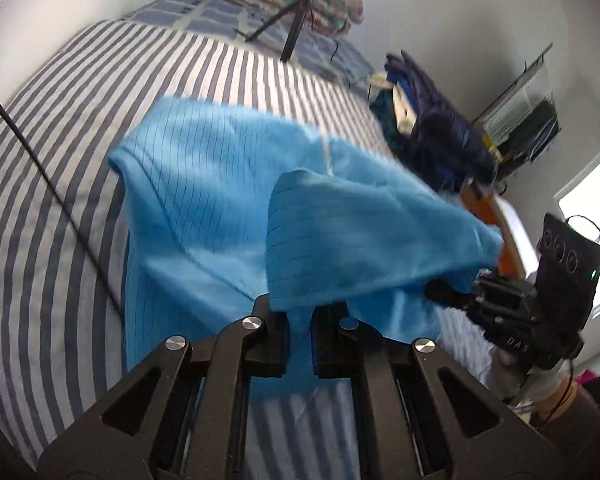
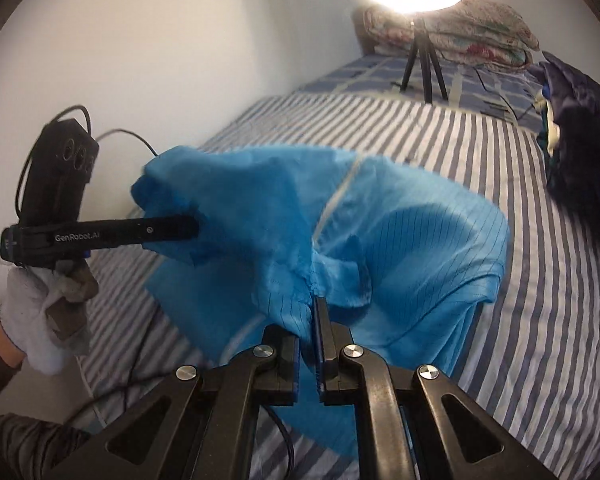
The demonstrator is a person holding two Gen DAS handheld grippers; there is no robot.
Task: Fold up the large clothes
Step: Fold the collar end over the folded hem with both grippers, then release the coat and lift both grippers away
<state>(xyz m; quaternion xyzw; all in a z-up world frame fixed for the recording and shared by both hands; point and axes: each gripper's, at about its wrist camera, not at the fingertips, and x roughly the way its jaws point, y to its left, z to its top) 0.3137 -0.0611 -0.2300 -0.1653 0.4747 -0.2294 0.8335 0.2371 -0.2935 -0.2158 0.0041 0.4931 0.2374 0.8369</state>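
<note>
A large bright blue garment (image 1: 204, 184) with thin dark stripes lies partly on the striped bed (image 1: 52, 184), its near part lifted into the air. My left gripper (image 1: 299, 312) is shut on a fold of its edge. My right gripper (image 2: 313, 312) is shut on another fold of the blue garment (image 2: 412, 248), beside a pale seam. In the right wrist view the left gripper (image 2: 192, 226) reaches in from the left, its tips buried in bunched cloth, held by a white-gloved hand (image 2: 40, 320). In the left wrist view the right gripper (image 1: 448, 292) sits at the right, under the hanging cloth.
A ring light on a black tripod (image 2: 422, 64) stands at the bed's far end, with folded quilts (image 2: 460, 32) behind it. A dark heap of clothes (image 2: 584, 168) lies at the bed's right side. A black cable (image 1: 40, 168) crosses the sheet on the left.
</note>
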